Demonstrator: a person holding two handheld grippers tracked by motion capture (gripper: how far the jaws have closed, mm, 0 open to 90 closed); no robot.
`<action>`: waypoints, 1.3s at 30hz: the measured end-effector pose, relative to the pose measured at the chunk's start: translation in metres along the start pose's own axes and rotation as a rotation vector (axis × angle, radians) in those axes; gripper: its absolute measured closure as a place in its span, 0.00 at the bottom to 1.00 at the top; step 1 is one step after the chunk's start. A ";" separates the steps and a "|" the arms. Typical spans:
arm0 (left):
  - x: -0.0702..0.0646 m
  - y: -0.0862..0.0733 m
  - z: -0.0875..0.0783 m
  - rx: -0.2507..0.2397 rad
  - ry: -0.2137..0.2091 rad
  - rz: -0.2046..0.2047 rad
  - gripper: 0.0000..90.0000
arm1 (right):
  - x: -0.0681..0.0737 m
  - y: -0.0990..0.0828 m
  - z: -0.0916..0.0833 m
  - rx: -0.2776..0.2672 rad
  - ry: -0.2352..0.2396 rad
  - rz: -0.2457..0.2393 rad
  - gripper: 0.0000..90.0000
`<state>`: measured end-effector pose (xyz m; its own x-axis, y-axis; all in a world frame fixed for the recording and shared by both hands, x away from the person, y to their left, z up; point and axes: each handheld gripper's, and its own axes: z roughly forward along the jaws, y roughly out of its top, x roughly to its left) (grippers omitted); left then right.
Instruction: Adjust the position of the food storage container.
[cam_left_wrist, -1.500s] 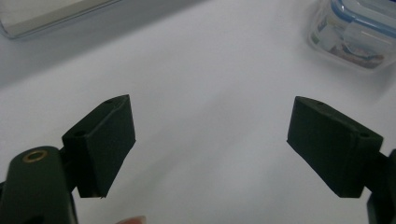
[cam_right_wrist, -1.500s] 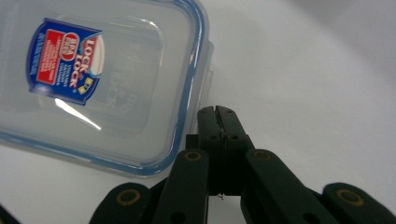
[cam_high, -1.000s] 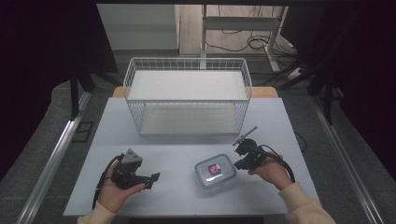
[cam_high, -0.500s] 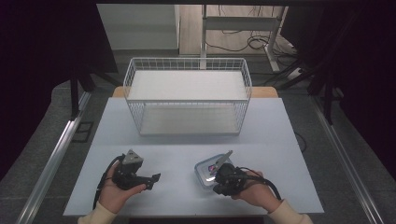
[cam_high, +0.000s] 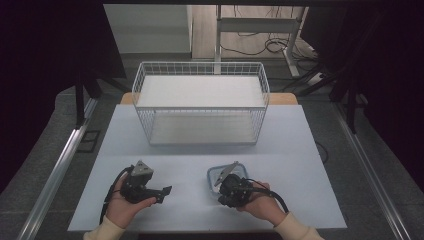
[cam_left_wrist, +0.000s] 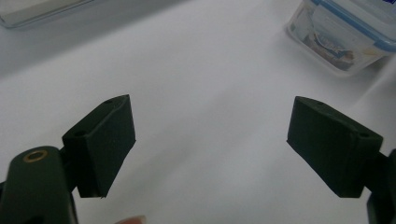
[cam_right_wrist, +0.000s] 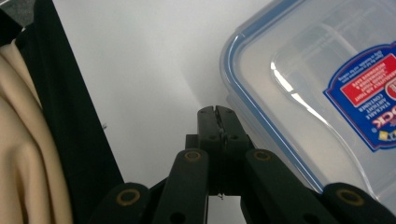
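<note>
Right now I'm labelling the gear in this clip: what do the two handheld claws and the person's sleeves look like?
Both are black. The left claw carries a grey three-cornered plate on top and trails a black cable; in its own view its fingers are blocky matte pads with small screw holes. The right claw has the same grey plate and cable, with brass-coloured pivot pins on its linkage. The sleeves are cream.

high view above the table (cam_high: 200, 130); gripper views close, sharing the container (cam_left_wrist: 343, 35)
</note>
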<state>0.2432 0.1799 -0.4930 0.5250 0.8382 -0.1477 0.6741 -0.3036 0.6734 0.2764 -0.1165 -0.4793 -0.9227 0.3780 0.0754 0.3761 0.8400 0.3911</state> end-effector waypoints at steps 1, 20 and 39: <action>0.000 0.000 0.000 0.000 0.000 0.000 0.17 | 0.000 0.000 0.000 0.000 0.000 0.000 0.99; 0.001 0.000 0.001 -0.004 0.007 -0.008 0.17 | -0.054 -0.053 -0.071 -0.178 -0.171 0.193 0.99; 0.001 -0.001 0.004 -0.003 0.004 -0.015 0.17 | -0.080 -0.067 -0.019 -0.152 -0.132 0.297 0.99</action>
<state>0.2453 0.1788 -0.4966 0.5133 0.8441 -0.1548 0.6803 -0.2902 0.6731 0.3236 -0.2107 -0.4941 -0.7525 0.6523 0.0904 0.6000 0.6225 0.5025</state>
